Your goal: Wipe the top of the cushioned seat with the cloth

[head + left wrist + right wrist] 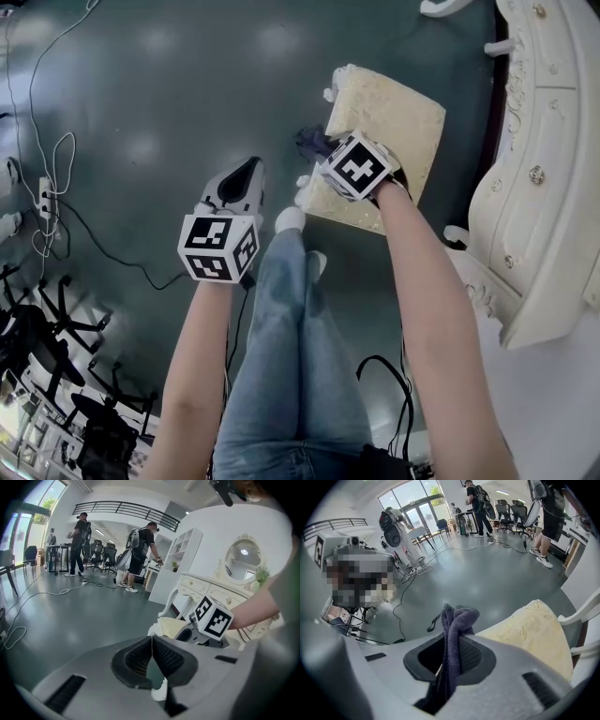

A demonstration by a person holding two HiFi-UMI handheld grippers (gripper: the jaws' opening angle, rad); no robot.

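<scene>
Cloth (457,620) pinched in right claw (449,644), beside cushioned seat (529,630).

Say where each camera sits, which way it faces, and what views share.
Head view: on the head, looking steeply down at the seat and floor; shows forearms, legs, left claw, right claw.
Left gripper view: on the left claw, facing along shut jaws toward the seat; shows the right forearm.
Right gripper view: on the right claw, facing past the cloth over the floor.
All three share the seat.
</scene>
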